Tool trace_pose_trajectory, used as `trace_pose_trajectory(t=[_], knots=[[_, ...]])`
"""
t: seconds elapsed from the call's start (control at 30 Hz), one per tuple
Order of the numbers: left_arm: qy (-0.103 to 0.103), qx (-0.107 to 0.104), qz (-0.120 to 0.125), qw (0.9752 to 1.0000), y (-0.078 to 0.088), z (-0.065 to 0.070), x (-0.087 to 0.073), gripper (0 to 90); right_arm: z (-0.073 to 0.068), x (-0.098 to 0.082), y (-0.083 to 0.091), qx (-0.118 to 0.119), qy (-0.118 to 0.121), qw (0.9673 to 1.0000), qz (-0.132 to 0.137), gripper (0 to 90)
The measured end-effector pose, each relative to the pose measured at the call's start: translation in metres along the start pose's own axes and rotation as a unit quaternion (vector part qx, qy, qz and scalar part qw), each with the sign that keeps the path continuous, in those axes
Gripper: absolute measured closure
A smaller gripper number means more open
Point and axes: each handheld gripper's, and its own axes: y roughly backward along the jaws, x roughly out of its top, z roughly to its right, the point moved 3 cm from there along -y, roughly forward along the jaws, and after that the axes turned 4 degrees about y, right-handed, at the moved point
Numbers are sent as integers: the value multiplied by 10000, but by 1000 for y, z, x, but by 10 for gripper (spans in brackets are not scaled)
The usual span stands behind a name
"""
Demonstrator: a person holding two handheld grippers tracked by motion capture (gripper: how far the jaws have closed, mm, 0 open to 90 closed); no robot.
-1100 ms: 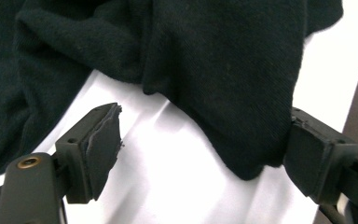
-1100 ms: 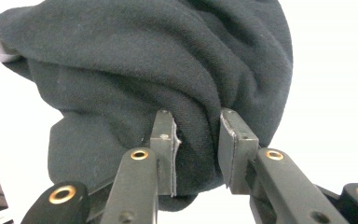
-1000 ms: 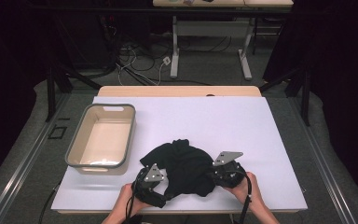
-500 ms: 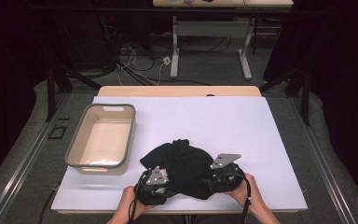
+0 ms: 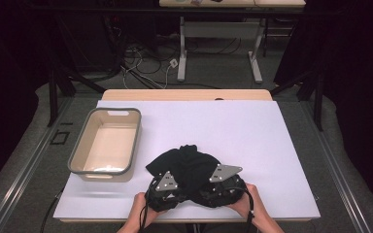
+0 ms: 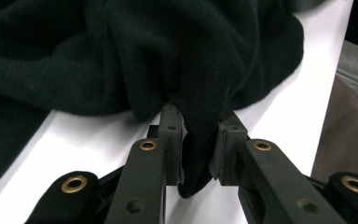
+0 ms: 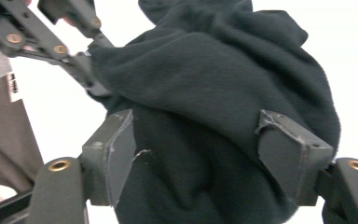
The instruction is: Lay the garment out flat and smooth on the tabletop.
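A black fleece cloth (image 5: 189, 162) lies bunched on the white table top (image 5: 272, 145) near its front edge. My left gripper (image 5: 174, 183) (image 6: 199, 140) sits at the cloth's near left side. Its jaws have just been closing and are now shut on a hanging fold of the cloth (image 6: 168, 51). My right gripper (image 5: 208, 187) (image 7: 205, 154) is at the near right side. Its jaws have just been opening and stand wide, with a thick bulge of cloth (image 7: 223, 70) between them. The left gripper (image 7: 81, 60) also appears in the right gripper view, at the cloth's far edge.
A grey-rimmed beige tub (image 5: 116, 110) stands on the left of the table, beside the cloth. A person's hands (image 5: 141, 206) hold both grippers at the front edge. Desk legs and cables (image 5: 175, 63) lie on the floor beyond the table.
The right gripper has shifted left toward the left gripper, so the two now sit closer together at the cloth's near edge. The left hand has stayed about where it was.
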Motion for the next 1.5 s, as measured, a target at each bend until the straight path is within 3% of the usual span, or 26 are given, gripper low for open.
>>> trace_pose_trajectory(t=[0.1, 0.23, 0.3, 0.4, 0.57, 0.7, 0.97, 1.1, 1.17, 1.23, 1.37, 1.5], knots=[[-2, -9, 37, 10000, -4, 1, 2, 762, -3, -2, -7, 56, 107, 9998, -142, 304], [-41, -23, -5, 10000, -4, 0, 2, 698, -2, -8, -16, -102, 215, 9991, -350, 489], [-72, 80, -66, 9999, -2, -2, 2, 623, -1, -10, -18, -221, 292, 9987, -348, 548], [-124, 272, -89, 9995, 3, -2, 3, 452, 1, -12, -19, -227, 182, 9991, -298, 603], [-132, 350, -57, 9993, 13, -8, 2, 312, 3, -14, -16, -305, 148, 9992, -225, 692], [-13, 371, -23, 9993, 17, -17, -2, 215, 6, -12, -9, -313, 40, 9995, -99, 721], [-12, 431, 30, 9991, 18, -19, -2, 179, 24, -12, 14, -557, -315, 9976, 261, 742], [51, 563, -29, 9984, 17, -22, -4, 179, 33, -19, 14, -642, -487, 9966, 168, 742], [123, 650, -84, 9978, 16, -25, -5, 179, 36, -22, 10, -552, -499, 9972, 58, 736], [193, 600, -67, 9980, 16, -25, -6, 179, 35, -24, 5, -470, -473, 9978, -49, 726], [56, 417, -55, 9991, 15, -16, -3, 179, 27, -20, 2, -431, -257, 9986, -160, 682], [-111, 154, -159, 9997, 9, -2, -2, 180, 26, -20, 3, -408, -289, 9987, -139, 676]])
